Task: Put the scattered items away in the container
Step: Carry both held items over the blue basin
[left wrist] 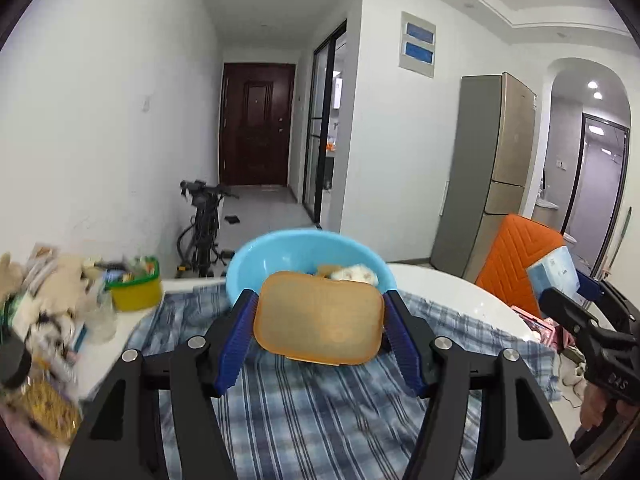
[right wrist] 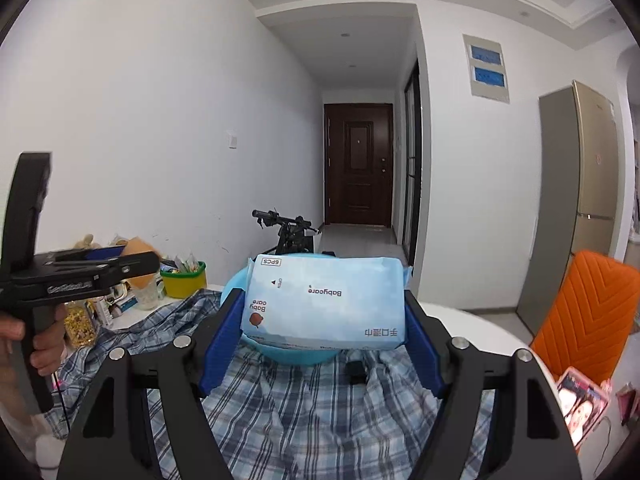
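Note:
A light blue basin (left wrist: 280, 252) stands on the plaid cloth (left wrist: 320, 408) at the far side of the table, with a few small items inside. My left gripper (left wrist: 318, 312) is shut on a tan rectangular lid-like box (left wrist: 318, 318), held just in front of the basin. In the right wrist view, my right gripper (right wrist: 324, 308) is shut on a pale blue pack of wet wipes (right wrist: 324, 300), lifted above the near rim of the basin (right wrist: 232, 286). The right gripper with its wipes pack (left wrist: 554, 270) also shows at the right edge of the left wrist view.
A yellow-green tub (left wrist: 134, 284) and a heap of snacks and bottles (left wrist: 44, 320) crowd the table's left side. An orange chair back (left wrist: 516, 260) stands at the right. A photo card (right wrist: 580, 408) lies on the white table edge. A bicycle (left wrist: 202, 224) leans by the wall.

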`<state>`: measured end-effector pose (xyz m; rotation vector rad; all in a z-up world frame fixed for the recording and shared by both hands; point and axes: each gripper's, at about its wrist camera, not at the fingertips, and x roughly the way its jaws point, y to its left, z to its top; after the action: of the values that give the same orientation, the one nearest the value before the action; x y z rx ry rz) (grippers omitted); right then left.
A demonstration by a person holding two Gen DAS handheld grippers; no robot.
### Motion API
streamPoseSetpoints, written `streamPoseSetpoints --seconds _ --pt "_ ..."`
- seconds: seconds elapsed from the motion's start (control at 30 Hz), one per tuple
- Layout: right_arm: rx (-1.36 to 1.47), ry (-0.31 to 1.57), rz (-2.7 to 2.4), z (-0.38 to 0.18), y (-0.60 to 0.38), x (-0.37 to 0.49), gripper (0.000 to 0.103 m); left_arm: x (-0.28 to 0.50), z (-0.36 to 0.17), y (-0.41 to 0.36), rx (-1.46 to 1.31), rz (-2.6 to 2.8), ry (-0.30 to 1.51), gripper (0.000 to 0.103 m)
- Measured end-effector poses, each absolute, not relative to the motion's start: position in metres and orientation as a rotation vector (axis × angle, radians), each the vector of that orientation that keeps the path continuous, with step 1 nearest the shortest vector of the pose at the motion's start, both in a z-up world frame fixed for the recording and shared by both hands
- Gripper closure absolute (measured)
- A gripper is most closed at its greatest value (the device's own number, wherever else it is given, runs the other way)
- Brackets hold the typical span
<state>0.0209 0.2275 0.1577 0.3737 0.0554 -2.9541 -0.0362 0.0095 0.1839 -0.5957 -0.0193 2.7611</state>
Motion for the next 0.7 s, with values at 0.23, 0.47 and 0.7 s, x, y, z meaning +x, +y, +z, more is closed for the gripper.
streamPoseSetpoints --seconds 0.23,0.47,0.7 --pt "0.460 0.068 -2.912 0.177 0.217 -0.059 0.030 -0.105 0.199 0.035 -0.615 2.738 -0.014 0.037" --pt "0.529 0.092 -2.907 0.189 0.210 -0.148 0.030 -0.201 0.202 0.043 -0.603 2.756 -0.001 0.037" --pt "0.605 0.027 -2.949 0.192 0.210 -0.212 0.030 -0.287 0.201 0.032 -0.711 2.822 -0.101 0.037"
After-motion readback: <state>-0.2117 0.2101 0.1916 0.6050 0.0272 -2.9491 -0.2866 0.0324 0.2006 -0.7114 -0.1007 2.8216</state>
